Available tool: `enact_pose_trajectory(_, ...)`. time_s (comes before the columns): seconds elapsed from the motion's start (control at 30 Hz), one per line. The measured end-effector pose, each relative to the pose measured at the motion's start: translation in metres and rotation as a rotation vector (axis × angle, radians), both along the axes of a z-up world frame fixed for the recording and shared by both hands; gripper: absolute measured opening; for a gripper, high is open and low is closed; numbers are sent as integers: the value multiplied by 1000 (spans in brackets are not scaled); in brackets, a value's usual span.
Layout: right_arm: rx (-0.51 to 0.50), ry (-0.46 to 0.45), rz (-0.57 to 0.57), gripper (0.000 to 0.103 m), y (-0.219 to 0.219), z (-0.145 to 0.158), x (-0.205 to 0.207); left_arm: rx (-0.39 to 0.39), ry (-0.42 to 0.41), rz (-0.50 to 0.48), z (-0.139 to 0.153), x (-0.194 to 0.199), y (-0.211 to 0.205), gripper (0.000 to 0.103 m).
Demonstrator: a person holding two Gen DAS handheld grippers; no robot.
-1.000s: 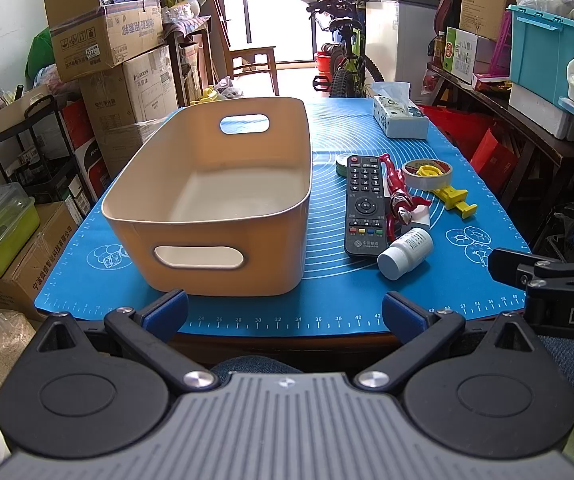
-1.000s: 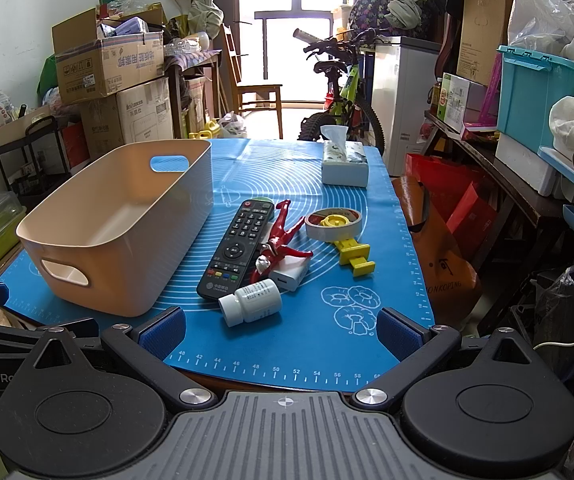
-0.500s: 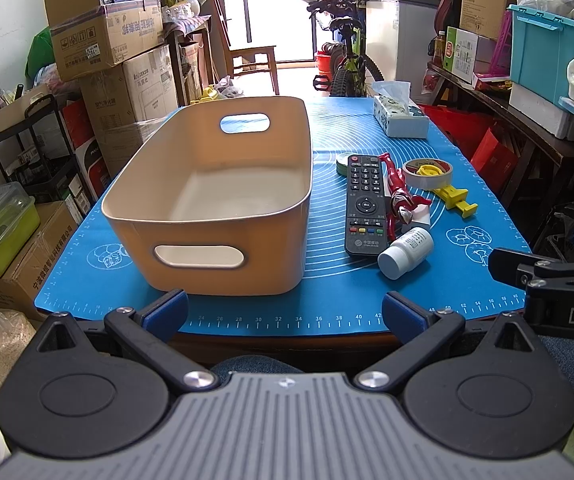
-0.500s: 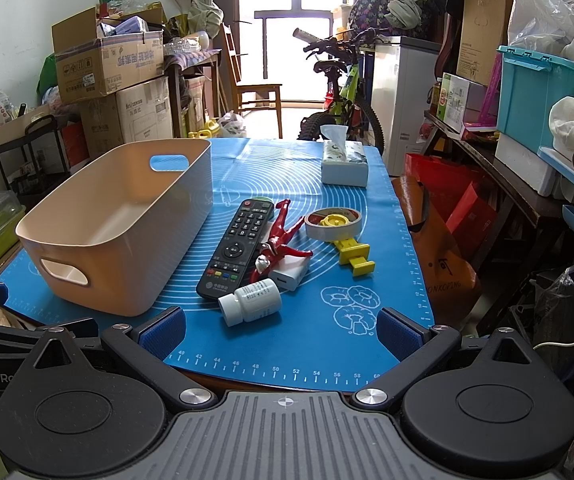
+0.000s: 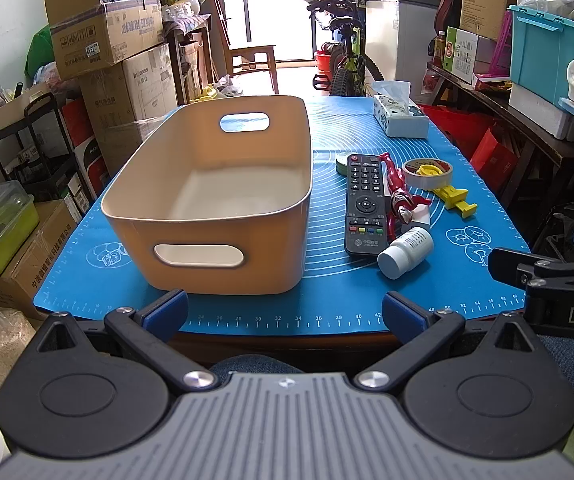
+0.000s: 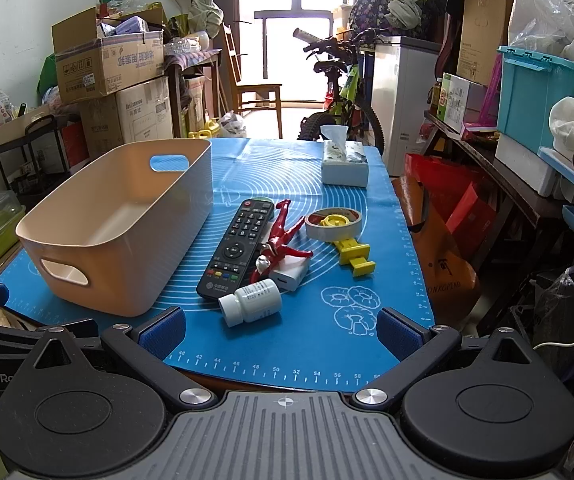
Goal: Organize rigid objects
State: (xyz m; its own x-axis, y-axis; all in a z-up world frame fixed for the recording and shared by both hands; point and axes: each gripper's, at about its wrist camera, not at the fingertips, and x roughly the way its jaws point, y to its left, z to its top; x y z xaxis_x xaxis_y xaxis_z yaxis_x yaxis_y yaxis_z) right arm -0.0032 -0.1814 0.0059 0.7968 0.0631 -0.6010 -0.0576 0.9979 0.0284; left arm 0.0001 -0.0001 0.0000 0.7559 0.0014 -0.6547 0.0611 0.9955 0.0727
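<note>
An empty beige bin [image 5: 215, 200] [image 6: 119, 232] stands on the blue mat [image 5: 327, 312]. To its right lie a black remote [image 5: 365, 204] [image 6: 237, 248], a red figure [image 5: 401, 196] [image 6: 281, 236], a white pill bottle [image 5: 405, 252] [image 6: 251, 304], a white charger block [image 6: 289, 274], a tape roll [image 5: 427, 174] [image 6: 333, 222], a yellow toy [image 5: 455, 198] [image 6: 353, 258] and a small green tin [image 5: 341, 162]. My left gripper [image 5: 285, 314] is open and empty before the table's near edge, facing the bin. My right gripper [image 6: 281, 330] is open and empty, just short of the pill bottle.
A tissue box [image 5: 399, 118] [image 6: 345, 166] sits at the mat's far right. Cardboard boxes [image 5: 103, 40] and a black cart [image 5: 39, 152] stand to the left, a bicycle [image 6: 343, 96] behind, and shelves with a teal crate [image 6: 543, 92] to the right.
</note>
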Motion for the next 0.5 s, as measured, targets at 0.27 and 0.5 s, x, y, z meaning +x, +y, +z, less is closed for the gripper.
enact_pose_trajectory(0.27,0,0,0,101,0,1,0,0,0,0,0,0,0,102)
enact_pose_trajectory(0.5,3,13,-3,101,-1,2,0,-13,1,4,1,-3,2,102)
